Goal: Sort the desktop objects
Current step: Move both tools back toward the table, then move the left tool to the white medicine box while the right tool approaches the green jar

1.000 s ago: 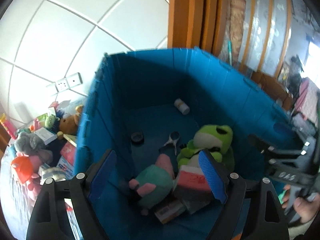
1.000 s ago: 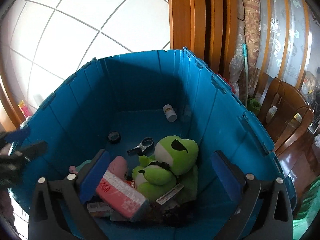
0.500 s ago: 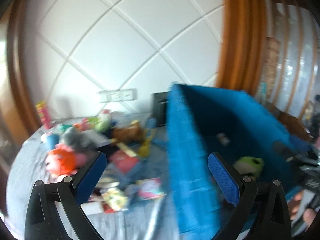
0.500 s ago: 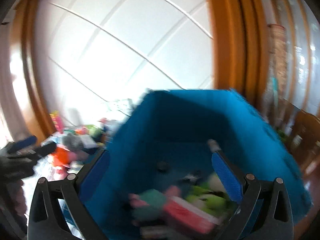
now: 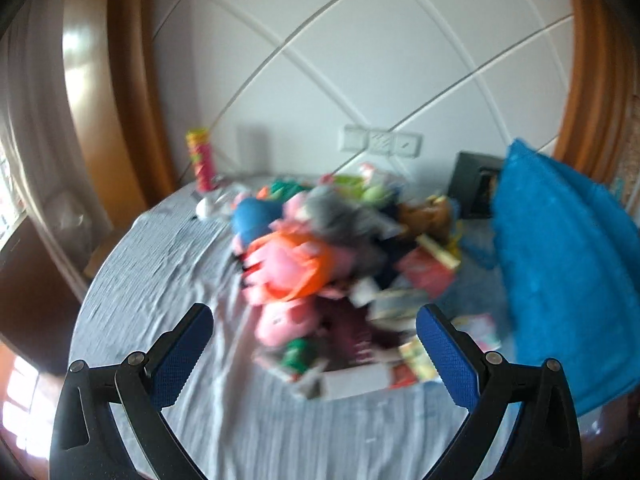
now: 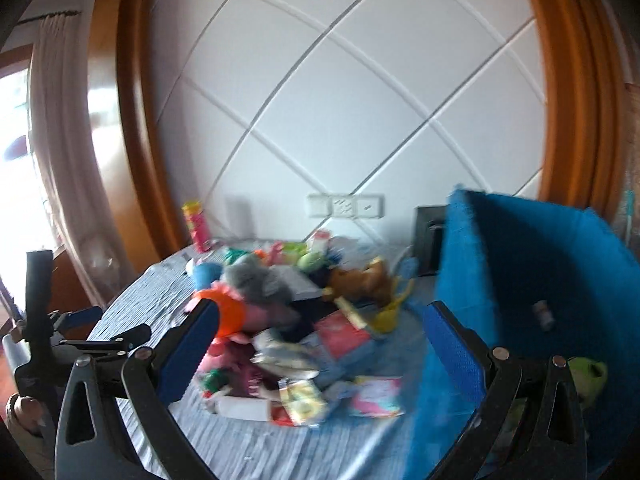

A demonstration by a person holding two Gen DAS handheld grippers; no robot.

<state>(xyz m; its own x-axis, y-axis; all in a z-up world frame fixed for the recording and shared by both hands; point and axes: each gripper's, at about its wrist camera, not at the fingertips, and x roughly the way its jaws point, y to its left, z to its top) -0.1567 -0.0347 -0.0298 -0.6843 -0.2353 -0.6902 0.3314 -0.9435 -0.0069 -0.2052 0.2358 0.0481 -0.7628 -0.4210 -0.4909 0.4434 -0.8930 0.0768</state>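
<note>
You are holding both the left gripper [image 5: 314,348] and right gripper [image 6: 320,340] spread and empty, facing the toy pile [image 5: 320,252] on the table [image 5: 160,280], beside the blue bin [image 6: 540,280], ready for picking.

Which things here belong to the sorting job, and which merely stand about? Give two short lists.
Belonging to the job:
- pile of toys and packets on the table
- blue bin
- left claw, open
- right claw, open

Merely there:
- wall sockets
- black box
- grey tablecloth
- curtain
</note>
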